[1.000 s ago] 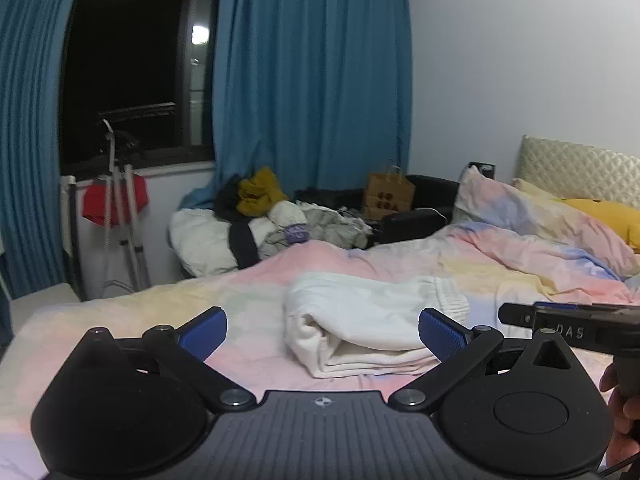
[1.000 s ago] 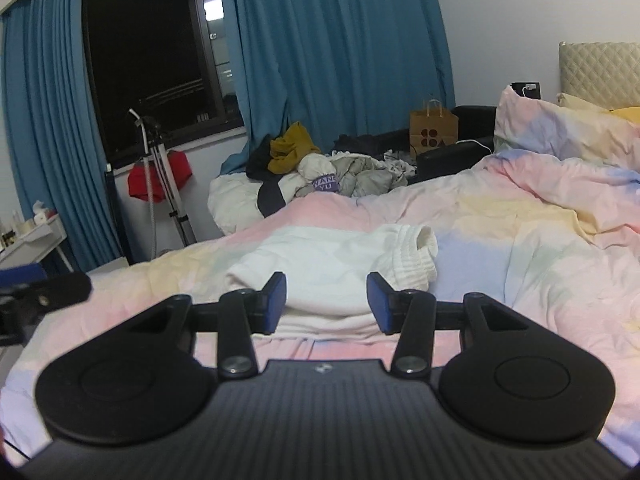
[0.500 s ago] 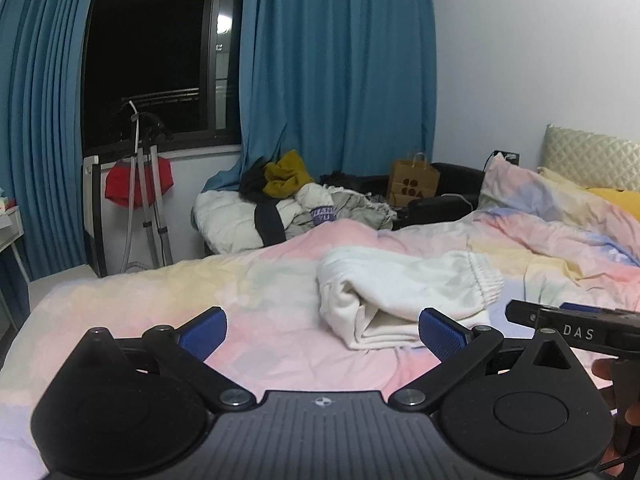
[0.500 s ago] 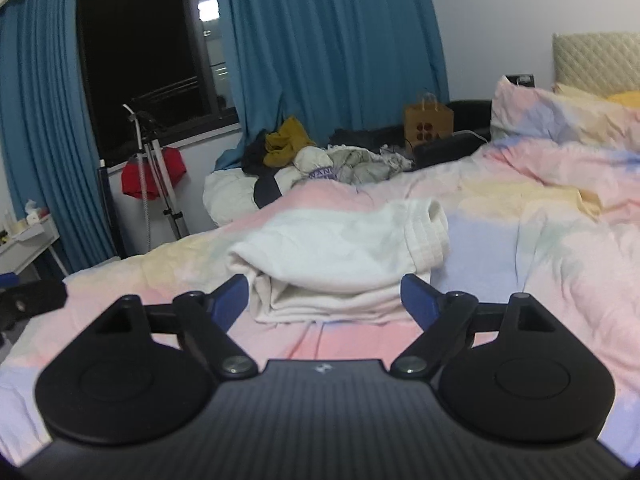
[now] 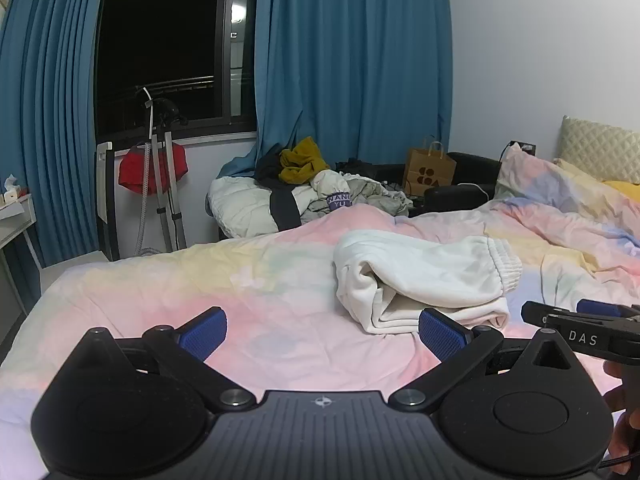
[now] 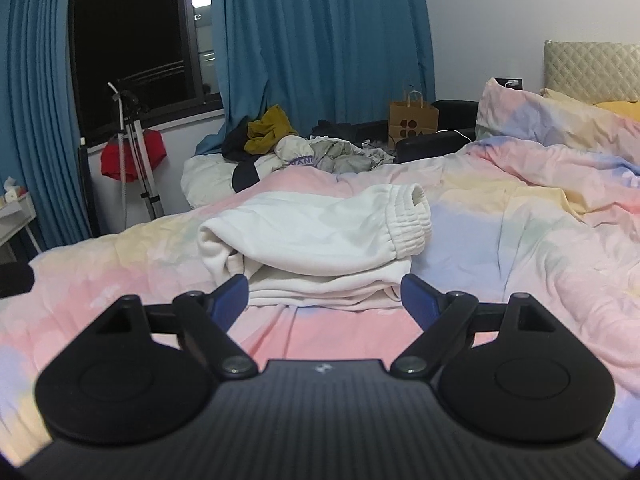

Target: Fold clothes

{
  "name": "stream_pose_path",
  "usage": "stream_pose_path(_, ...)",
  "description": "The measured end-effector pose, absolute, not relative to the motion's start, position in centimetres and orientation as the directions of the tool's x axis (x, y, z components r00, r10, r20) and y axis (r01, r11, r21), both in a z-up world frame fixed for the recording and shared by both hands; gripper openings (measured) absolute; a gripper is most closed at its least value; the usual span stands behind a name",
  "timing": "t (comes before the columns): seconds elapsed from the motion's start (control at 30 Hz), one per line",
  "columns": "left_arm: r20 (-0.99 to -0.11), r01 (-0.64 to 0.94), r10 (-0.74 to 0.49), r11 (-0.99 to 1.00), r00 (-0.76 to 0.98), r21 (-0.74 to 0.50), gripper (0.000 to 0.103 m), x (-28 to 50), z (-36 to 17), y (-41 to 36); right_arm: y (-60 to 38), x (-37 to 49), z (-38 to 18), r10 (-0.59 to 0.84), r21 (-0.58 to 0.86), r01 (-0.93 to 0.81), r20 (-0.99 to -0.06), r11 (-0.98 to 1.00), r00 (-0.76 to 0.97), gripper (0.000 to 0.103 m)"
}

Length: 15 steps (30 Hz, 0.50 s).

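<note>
A cream-white garment (image 5: 424,280) (image 6: 316,240) lies folded in a thick stack on the pastel bedspread (image 5: 248,288) (image 6: 520,240), its ribbed elastic waistband at the right end. My left gripper (image 5: 322,330) is open over bare bedspread, the stack just beyond its right blue pad (image 5: 442,334). My right gripper (image 6: 324,298) is open too, its blue pads (image 6: 230,296) set wide in front of the stack's near edge, apart from the cloth. The right gripper's side also shows at the right of the left wrist view, with a hand below it.
A heap of unfolded clothes (image 5: 312,192) (image 6: 288,152) sits on a white seat past the bed's far edge. A brown paper bag (image 5: 428,172), blue curtains (image 5: 352,60), a dark window and a stand with a red item (image 5: 154,168) line the back. Pillows (image 6: 560,116) lie at the right.
The right gripper's jaws spread from half closed to wide. Both grippers came down closer to the bed, and the folded stack now looms larger ahead of the right one.
</note>
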<state>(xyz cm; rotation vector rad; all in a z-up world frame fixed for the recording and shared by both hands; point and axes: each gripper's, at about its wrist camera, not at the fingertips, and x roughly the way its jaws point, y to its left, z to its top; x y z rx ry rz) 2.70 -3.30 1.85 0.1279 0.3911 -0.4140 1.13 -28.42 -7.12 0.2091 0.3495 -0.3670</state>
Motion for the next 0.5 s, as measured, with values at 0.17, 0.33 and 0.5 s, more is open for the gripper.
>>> stream_pose_path(0.17, -0.402, 0.411, -0.364, 0.911, 0.840, 0.036, 0.103, 2.53, 1.69, -3.44, -28.48, 1.04, -7.07, -0.317, 0.131, 0.387, -0.371, 0.913, 0.873, 0.084)
stream_pose_path(0.33, -0.402, 0.396, -0.346, 0.917, 0.848, 0.046, 0.103, 2.44, 1.63, -3.55, -28.56, 1.06, -7.08, -0.319, 0.128, 0.390, -0.376, 0.912, 0.870, 0.084)
stream_pose_path(0.5, -0.408, 0.396, -0.344, 0.917, 0.846, 0.048, 0.103, 2.47, 1.51, -3.64, -28.61, 1.20, -7.09, -0.322, 0.124, 0.393, -0.378, 0.911, 0.868, 0.084)
